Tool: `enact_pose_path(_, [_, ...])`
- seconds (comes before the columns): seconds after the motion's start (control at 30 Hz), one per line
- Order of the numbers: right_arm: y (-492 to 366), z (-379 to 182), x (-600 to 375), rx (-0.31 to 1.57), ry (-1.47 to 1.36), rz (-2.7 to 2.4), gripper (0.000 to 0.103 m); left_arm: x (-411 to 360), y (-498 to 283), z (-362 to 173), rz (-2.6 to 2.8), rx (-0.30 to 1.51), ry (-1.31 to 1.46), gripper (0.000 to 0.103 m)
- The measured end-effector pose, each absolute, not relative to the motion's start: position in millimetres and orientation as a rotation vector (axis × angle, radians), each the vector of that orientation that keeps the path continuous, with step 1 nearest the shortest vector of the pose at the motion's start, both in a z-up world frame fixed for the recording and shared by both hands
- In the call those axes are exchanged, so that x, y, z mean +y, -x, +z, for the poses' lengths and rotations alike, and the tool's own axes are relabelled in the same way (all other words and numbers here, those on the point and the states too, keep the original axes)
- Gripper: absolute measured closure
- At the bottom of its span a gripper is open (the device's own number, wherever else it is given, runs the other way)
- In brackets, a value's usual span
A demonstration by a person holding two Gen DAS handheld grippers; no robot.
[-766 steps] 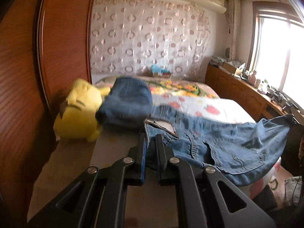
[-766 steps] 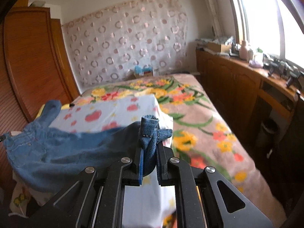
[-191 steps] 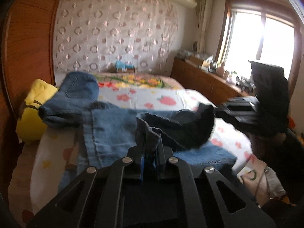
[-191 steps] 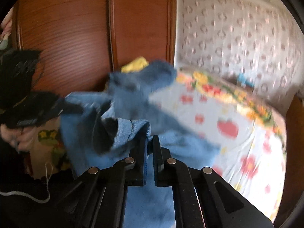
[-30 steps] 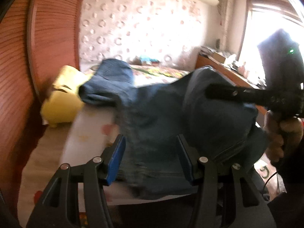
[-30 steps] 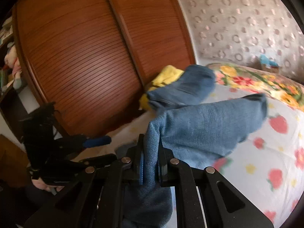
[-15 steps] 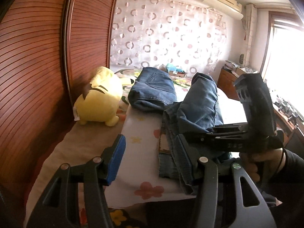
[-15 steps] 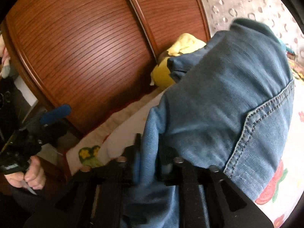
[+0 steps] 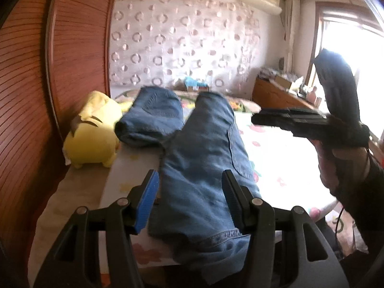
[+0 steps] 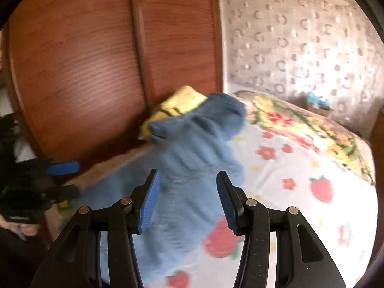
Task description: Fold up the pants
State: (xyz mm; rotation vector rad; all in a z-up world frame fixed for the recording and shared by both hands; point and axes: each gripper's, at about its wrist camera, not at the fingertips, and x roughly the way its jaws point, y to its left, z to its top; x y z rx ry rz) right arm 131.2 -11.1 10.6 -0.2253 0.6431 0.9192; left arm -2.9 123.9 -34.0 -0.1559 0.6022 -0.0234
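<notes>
Folded blue denim pants [image 9: 204, 158] lying on flower-print bed [image 9: 283, 158]; left hand-held gripper [image 9: 189, 195] released, right hand-held gripper [image 10: 186, 198] just opening, gripping nothing.

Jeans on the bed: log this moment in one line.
jeans: lying lengthwise on bedsheet, released | left gripper: open | right gripper: jaws just opening, nothing pinched | second folded jeans: beside yellow plush

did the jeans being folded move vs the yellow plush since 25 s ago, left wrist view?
Yes. The jeans, then spread rightward off the bed, now lie folded in a strip beside the folded jeans near the yellow plush.
</notes>
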Motion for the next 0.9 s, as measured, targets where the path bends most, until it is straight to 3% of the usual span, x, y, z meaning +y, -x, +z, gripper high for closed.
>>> enact_pose_path(0.57, [-206,-53,48,0.753,0.296,0.833,0.052,137,1,-110,0.038,0.776,0.179,0.049])
enact_pose_path(0.9, [-190,-30,6,0.717,0.184,0.837,0.032,141,5,-99,0.018,0.727,0.206,0.049])
